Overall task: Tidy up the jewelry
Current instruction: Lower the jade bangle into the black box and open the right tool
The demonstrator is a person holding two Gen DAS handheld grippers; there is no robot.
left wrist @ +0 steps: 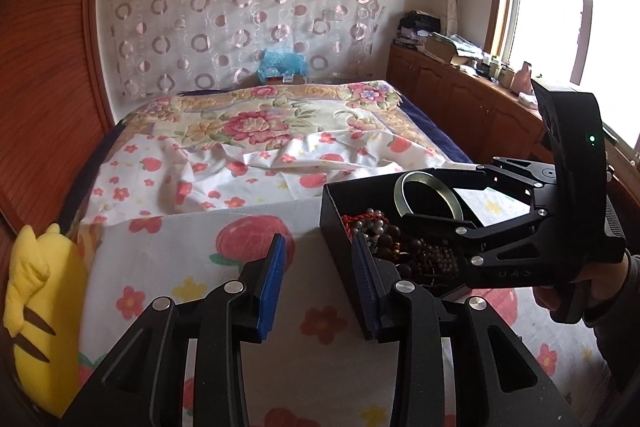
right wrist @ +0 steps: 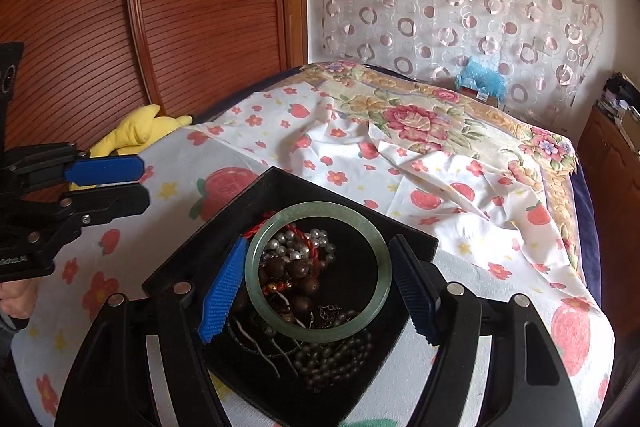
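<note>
A black jewelry box (right wrist: 224,227) sits on a strawberry-print cloth on the bed; it also shows in the left wrist view (left wrist: 340,203). Inside lie bead strings (right wrist: 332,359), pearls, a red cord and a pale green jade bangle (right wrist: 316,331). The bangle (left wrist: 404,199) stands tilted. My right gripper (right wrist: 320,287) is open over the box, its pads (right wrist: 224,287) on either side of the bangle; the left pad touches it, the right stands just clear. My left gripper (left wrist: 320,287) is open at the box's near left corner, with nothing between its pads. The right gripper shows in the left view (left wrist: 424,195).
A yellow plush toy (left wrist: 36,307) lies at the bed's left edge by the wooden wardrobe (right wrist: 180,7). A floral quilt (left wrist: 256,123) covers the far bed. A wooden cabinet (left wrist: 460,99) with clutter runs under the window on the right.
</note>
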